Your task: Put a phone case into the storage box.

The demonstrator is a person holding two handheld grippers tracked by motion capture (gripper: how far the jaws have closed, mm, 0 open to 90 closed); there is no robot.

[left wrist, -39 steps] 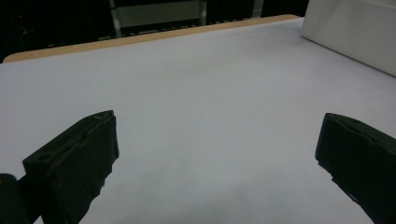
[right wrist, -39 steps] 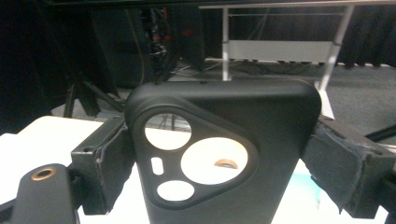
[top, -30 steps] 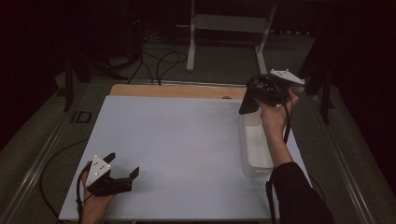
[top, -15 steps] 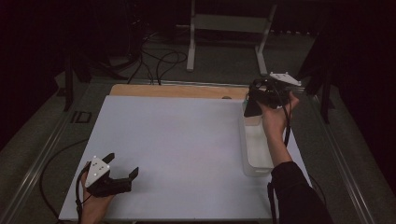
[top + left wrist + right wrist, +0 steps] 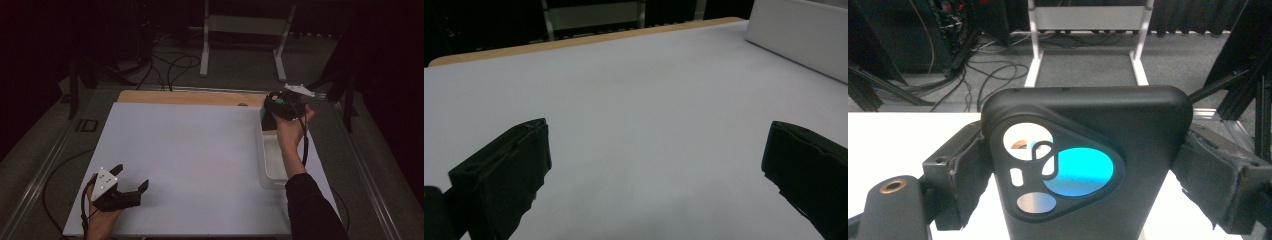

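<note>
Where the white sheet covering the table [image 5: 200, 160] ends at the far side, a strip of pale wood is left bare, and the sheet itself is seen as smooth, matte and unmarked. A black phone case [image 5: 1088, 165] of matte, slightly rubbery look, with rounded corners and a rounded three-cornered camera cutout through which a turquoise disc and light patches are seen, is pinched at its two side edges between the worn, chipped pads [image 5: 955, 172] of the right gripper [image 5: 280, 107]. In the high view the case [image 5: 272, 106] is held upright in the air above the far end of a shallow, translucent white rectangular tray [image 5: 267, 175], which is set along the right side of the sheet. The left gripper [image 5: 131, 189] is rested low over the sheet's near left corner, well apart from the tray, and its blocky black jaws are spread wide with nothing between them. In the left gripper view, the tray's smooth white wall [image 5: 799, 40] is seen at the upper right.
</note>
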